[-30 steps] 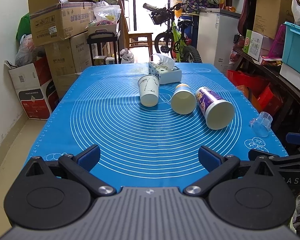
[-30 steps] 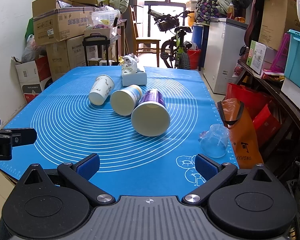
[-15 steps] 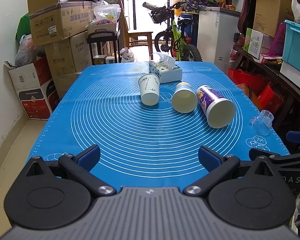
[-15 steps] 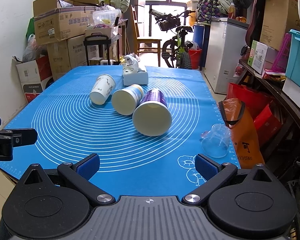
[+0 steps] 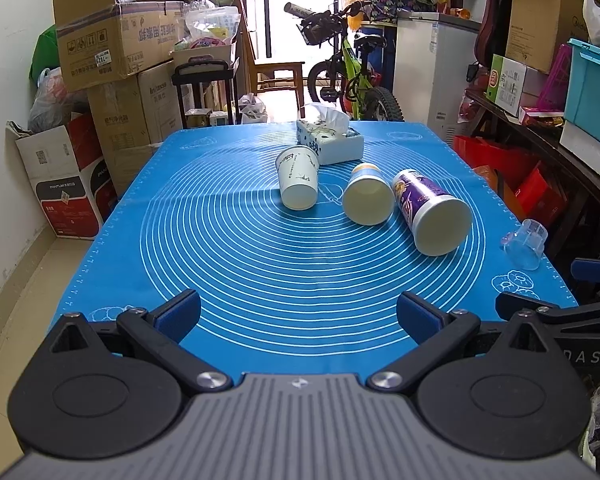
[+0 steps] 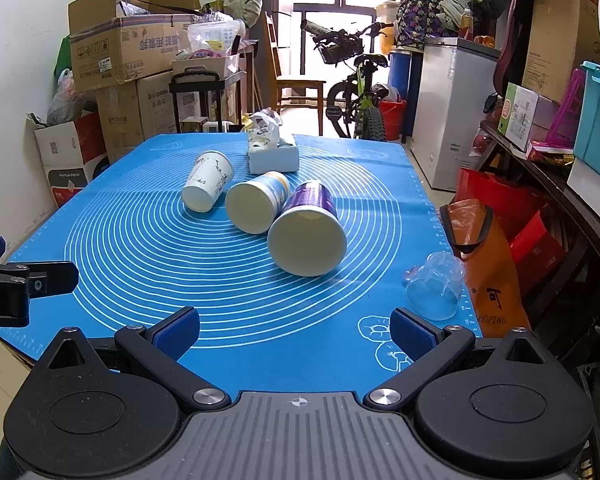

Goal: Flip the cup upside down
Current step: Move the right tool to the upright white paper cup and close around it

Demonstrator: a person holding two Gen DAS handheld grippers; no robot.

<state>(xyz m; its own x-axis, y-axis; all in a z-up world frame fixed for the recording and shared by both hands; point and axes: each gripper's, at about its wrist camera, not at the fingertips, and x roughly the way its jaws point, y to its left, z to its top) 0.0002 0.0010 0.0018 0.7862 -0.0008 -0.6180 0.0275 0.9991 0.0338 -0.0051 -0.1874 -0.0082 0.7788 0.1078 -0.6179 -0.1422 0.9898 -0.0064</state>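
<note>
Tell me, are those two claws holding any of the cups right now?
No. The left gripper and right gripper are both open and hold nothing; the paper cups lie untouched on the blue mat.

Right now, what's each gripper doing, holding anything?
Left gripper: open, holding nothing.
Right gripper: open, holding nothing.

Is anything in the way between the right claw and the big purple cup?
Nothing visible. Only bare blue mat lies between the open right claw and the purple cup, which lies on its side. The clear cup sits off to the right.
</note>
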